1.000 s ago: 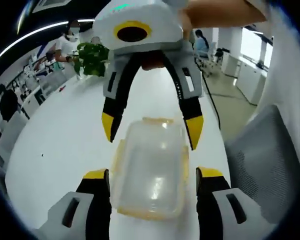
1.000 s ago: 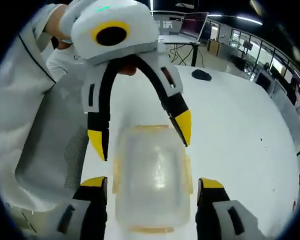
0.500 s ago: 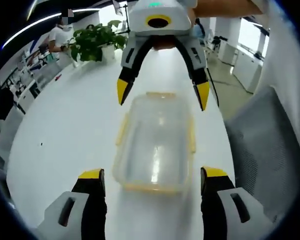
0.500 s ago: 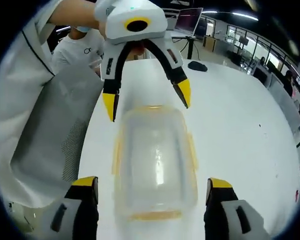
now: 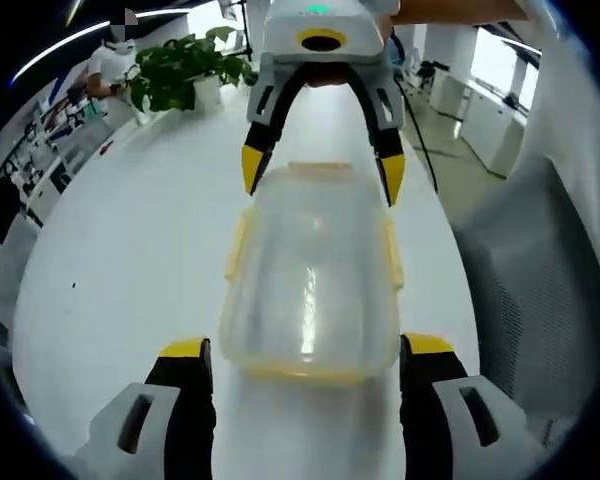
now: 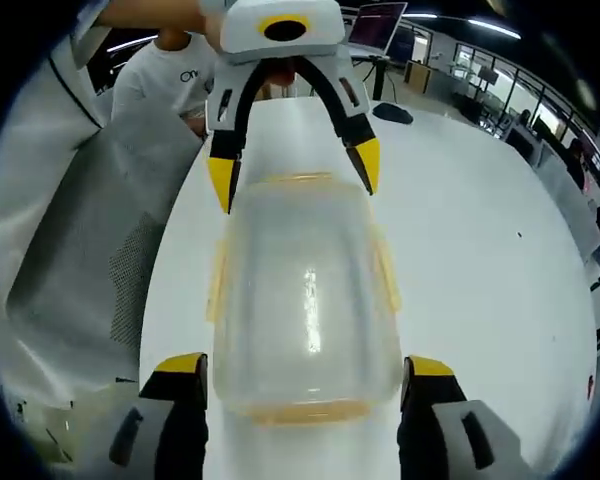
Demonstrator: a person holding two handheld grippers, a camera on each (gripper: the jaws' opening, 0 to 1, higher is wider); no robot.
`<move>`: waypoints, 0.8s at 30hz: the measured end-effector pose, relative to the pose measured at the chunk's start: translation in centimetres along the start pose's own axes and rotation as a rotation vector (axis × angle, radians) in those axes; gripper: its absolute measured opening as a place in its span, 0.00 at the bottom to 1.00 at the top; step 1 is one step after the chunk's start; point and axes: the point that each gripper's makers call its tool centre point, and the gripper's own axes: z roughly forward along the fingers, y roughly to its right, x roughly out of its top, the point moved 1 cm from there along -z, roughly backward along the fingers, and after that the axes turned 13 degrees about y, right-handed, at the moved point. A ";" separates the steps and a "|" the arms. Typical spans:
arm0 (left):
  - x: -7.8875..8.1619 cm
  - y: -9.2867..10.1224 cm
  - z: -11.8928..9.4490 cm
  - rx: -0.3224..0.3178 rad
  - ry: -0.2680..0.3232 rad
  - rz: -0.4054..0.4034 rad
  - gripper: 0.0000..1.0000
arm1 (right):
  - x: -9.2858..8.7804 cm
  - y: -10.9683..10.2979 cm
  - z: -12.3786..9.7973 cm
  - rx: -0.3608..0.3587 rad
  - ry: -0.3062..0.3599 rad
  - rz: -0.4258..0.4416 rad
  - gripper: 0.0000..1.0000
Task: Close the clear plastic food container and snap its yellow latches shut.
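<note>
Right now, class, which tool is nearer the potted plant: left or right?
Right. The right tool is open at the far end of the box, on the side of the plant. The left tool is open at the near end, farther away.

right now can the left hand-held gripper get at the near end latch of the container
Probably yes. The left hand-held gripper is open, its tips flanking the near end of the container; the near end latch lies between them with nothing in the way.

White-shelled left gripper (image 5: 300, 352) and right gripper (image 6: 305, 365) each carry black curved jaws with yellow tips, a yellow-ringed housing and a green light on top.
</note>
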 end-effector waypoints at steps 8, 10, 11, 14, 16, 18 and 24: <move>0.0 0.3 0.3 -0.009 -0.004 0.019 0.71 | 0.0 0.1 0.1 0.000 0.000 0.001 0.75; 0.1 0.3 0.3 -0.009 -0.005 0.020 0.71 | 0.0 0.1 0.1 0.000 -0.001 0.002 0.75; 0.0 0.3 0.3 -0.006 -0.004 0.022 0.71 | 0.0 0.1 0.1 -0.001 -0.004 0.002 0.75; 0.0 0.3 0.3 -0.004 0.001 0.020 0.70 | 0.0 0.1 0.1 -0.004 -0.011 0.003 0.75; -0.1 0.3 0.2 -0.005 -0.004 0.022 0.70 | 0.1 0.1 0.2 -0.004 -0.011 0.002 0.75; -0.2 0.3 0.0 -0.006 -0.006 0.024 0.70 | 0.3 0.0 0.4 -0.007 -0.012 0.004 0.75; -0.9 0.1 -0.8 -0.007 -0.008 0.028 0.70 | 1.0 0.1 1.0 -0.012 -0.012 0.007 0.75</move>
